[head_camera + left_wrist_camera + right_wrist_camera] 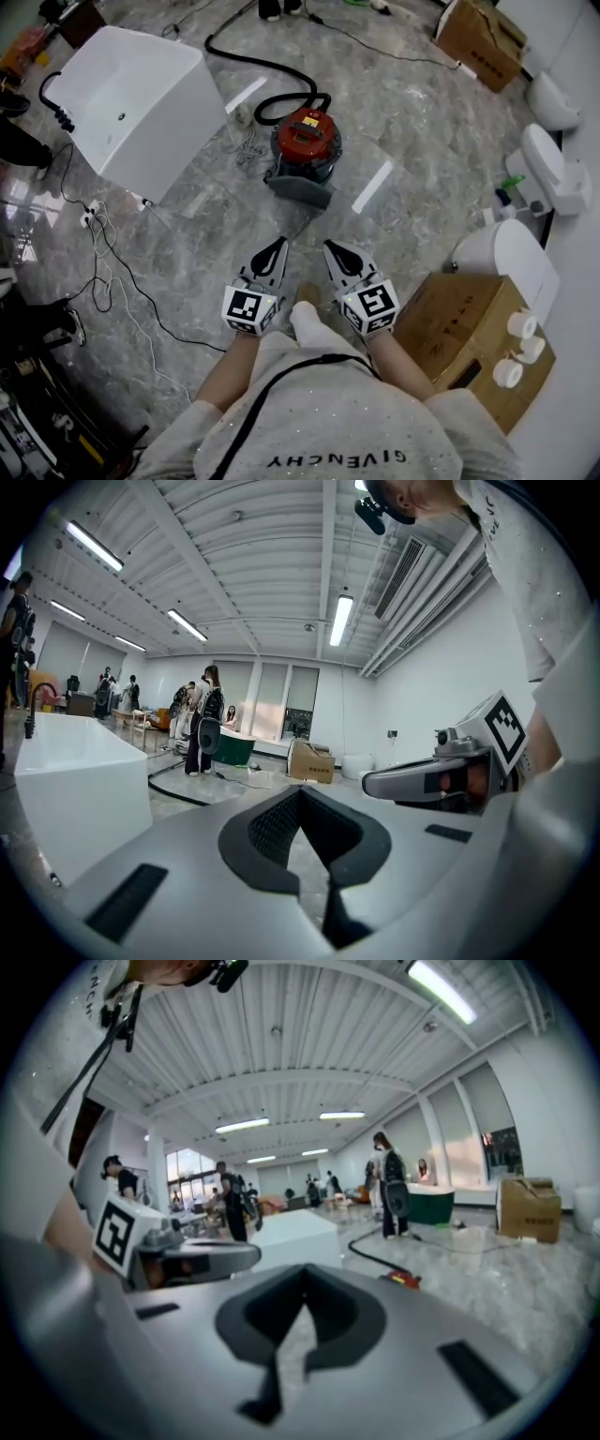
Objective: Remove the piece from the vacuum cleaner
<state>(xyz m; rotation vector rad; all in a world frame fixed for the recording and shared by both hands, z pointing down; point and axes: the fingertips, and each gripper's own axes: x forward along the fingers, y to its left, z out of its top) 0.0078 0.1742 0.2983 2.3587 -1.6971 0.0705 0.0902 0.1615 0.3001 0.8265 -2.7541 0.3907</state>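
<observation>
A red and black vacuum cleaner (306, 148) stands on the grey marble floor, with a grey nozzle piece (300, 188) at its near side and a black hose (246, 58) running off to the back. My left gripper (277, 246) and right gripper (333, 248) are held side by side in front of my body, well short of the vacuum cleaner. Both are shut with nothing between the jaws. In the right gripper view the vacuum cleaner (405, 1280) shows small past the right gripper (302, 1274). The left gripper view shows the left gripper (300, 794) pointing level across the room.
A big white box-like tub (136, 98) stands at the left, with cables (108, 262) trailing on the floor. A cardboard box (469, 342) with paper rolls (517, 347) is at my right, beside white toilets (553, 169). Several people (202, 714) stand far off.
</observation>
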